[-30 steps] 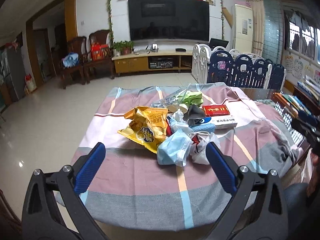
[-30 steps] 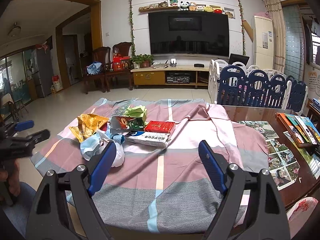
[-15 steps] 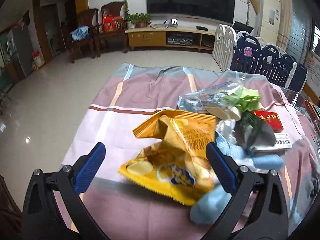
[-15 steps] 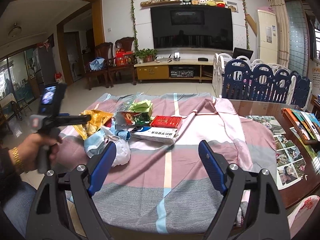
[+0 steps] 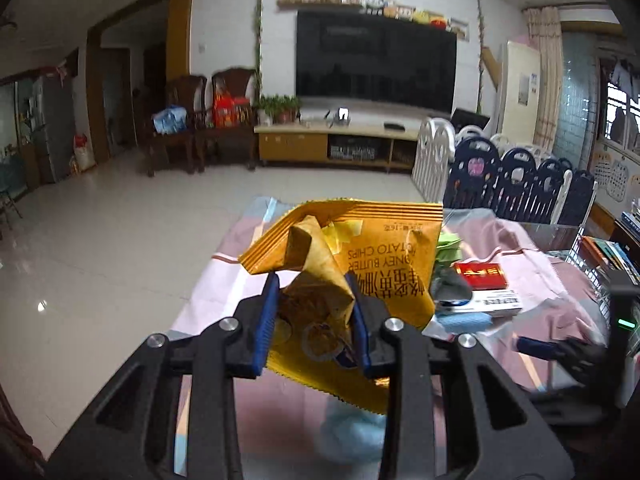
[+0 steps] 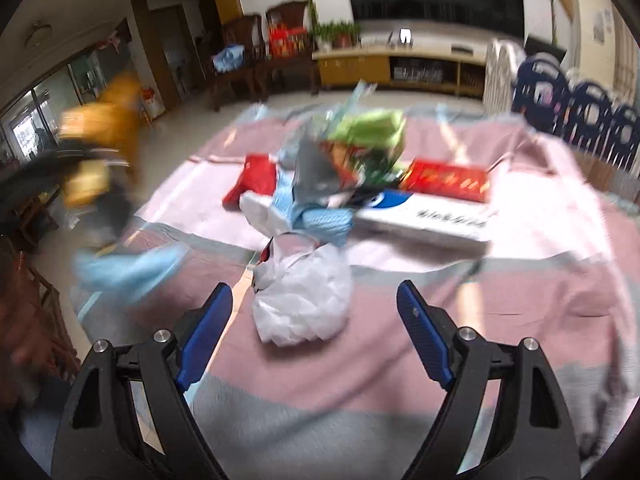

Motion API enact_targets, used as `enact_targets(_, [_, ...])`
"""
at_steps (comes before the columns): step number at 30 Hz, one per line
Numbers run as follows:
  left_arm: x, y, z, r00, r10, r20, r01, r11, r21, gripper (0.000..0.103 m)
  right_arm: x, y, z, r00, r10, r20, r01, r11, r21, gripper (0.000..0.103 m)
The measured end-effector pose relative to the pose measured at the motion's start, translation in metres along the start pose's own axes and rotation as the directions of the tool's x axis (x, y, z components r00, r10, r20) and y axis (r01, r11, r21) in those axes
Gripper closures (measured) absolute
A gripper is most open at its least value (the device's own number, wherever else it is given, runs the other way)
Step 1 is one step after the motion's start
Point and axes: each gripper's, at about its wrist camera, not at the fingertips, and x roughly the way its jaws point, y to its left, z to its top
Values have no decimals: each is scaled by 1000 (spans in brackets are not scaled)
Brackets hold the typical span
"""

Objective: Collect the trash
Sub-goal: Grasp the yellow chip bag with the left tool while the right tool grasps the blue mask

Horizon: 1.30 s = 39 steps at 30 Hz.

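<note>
- The left gripper (image 5: 314, 312) tips gently downward above the striped pink-and-grey tablecloth (image 5: 532, 248); its jaws have just been closing and now pinch the crumpled yellow foil chip bag (image 5: 360, 256), lifted.
- The right gripper (image 6: 314, 320) angles steeply down, jaws wide apart and empty, just before the crumpled white plastic bag (image 6: 304, 296) on the cloth.

Soft daylight is coming in from the windows (image 5: 616, 116) at the right, leaving the room evenly bright. The tiled floor (image 5: 100, 264) is throwing back pale glare spots. The left wrist view is staying mostly sharp, though the near cloth under the chip bag (image 5: 360, 272) is going soft. The right wrist view is smearing with motion blur, worst at its left edge. Both fisheye pictures are bending straight lines and darkening to black at the corners.
</note>
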Motion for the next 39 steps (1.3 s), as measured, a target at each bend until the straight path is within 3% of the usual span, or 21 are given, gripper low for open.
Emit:
enact_targets(2, [-26, -1, -7, 999, 14, 50, -14, 1000, 7, 68, 14, 1, 1, 1000, 0, -20, 1, 1000, 14, 27])
enact_targets(3, [-31, -1, -9, 998, 8, 60, -8, 1000, -2, 68, 22, 1, 2, 999, 3, -43, -2, 1000, 23, 47])
enact_targets(4, [-36, 1, -11, 996, 11, 83, -10, 1000, -10, 67, 27, 1, 1, 998, 10, -61, -9, 999, 32, 61])
enact_targets(6, [-30, 5, -10, 994, 13, 106, -11, 1000, -22, 67, 27, 0, 0, 998, 8, -58, -6, 999, 49, 73])
enact_targets(9, [-1, 8, -6, 1000, -10, 25, 11, 999, -48, 68, 5, 1, -1, 1000, 13, -9, -12, 999, 43, 79])
enact_targets(13, [21, 7, -4, 1000, -25, -15, 24, 996, -91, 69, -26, -6, -4, 998, 33, 49, -36, 998, 49, 80])
enact_targets(14, [23, 5, -3, 999, -29, -18, 28, 995, -98, 69, -25, -9, -7, 999, 28, 32, -30, 998, 60, 78])
enact_targets(16, [27, 5, -5, 999, -32, -21, 29, 994, -102, 69, -18, -18, -10, 999, -24, -24, 26, 996, 82, 58])
enact_targets(17, [28, 4, -7, 999, -30, -22, 28, 994, -101, 69, -17, -21, -10, 999, -45, -30, 47, 995, 86, 35])
enact_targets(19, [31, 3, -8, 999, -29, -26, 27, 994, -102, 69, -29, -23, -10, 997, -78, 26, 75, 993, 95, 29])
enact_targets(21, [31, 5, -10, 999, -32, -30, 28, 994, -107, 69, -51, -13, -9, 992, -31, 125, 22, 997, 69, 19])
enact_targets(23, [31, 11, -10, 998, -47, -37, 42, 992, -119, 69, -68, 7, -15, 977, 97, 191, -99, 995, 3, 14])
enact_targets(25, [32, 11, -10, 998, -56, -38, 51, 991, -122, 69, -69, 41, -21, 966, 198, 166, -175, 975, -139, 14])
enact_targets(28, [30, 12, -10, 997, -69, -36, 64, 990, -122, 69, -51, 76, -28, 973, 205, 102, -172, 949, -263, 14])
enact_targets(31, [28, 9, -11, 996, -88, -34, 84, 990, -117, 69, -32, 89, -27, 977, 207, 56, -186, 946, -265, 14])
enact_targets(32, [27, 8, -11, 995, -96, -33, 92, 990, -110, 69, -28, 90, -26, 977, 205, 56, -185, 948, -258, 17])
enact_targets(34, [24, 8, -11, 994, -104, -24, 101, 989, -104, 69, -20, 85, -21, 980, 199, 31, -187, 955, -229, 53])
enact_targets(35, [23, 8, -10, 995, -102, -20, 99, 990, -101, 69, -16, 82, -20, 979, 204, -1, -199, 956, -217, 84])
enact_targets(39, [22, 19, -10, 997, -72, -15, 69, 989, -128, 69, -28, 77, -24, 973, 228, -22, -227, 947, -226, 91])
